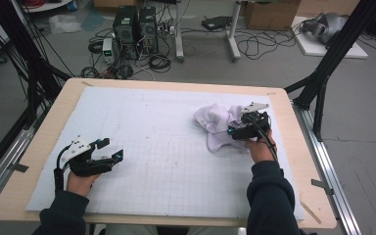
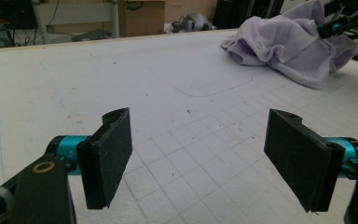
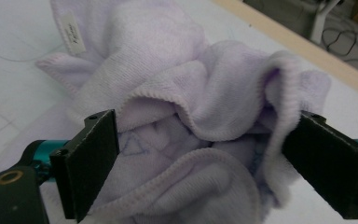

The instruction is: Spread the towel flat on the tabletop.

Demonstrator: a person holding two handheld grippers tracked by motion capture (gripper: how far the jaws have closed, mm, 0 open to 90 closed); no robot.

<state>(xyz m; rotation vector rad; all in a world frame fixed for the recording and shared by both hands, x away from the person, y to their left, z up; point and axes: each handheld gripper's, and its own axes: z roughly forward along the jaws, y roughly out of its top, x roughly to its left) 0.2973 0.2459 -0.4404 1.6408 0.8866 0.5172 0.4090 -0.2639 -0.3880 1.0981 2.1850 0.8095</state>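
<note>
My right hand-held gripper is released, its 2 jaws spread around a fold of the crumpled towel at the tabletop's far right, ready, I judge, to pinch an edge. My left hand-held gripper waits released at the near left, well apart, leaving room.

Even indoor light, soft shadows, slightly soft focus

No lettering can be read: the small white label sewn to the far left edge of the crumpled lilac towel carries dark print too blurred to make out.
</note>
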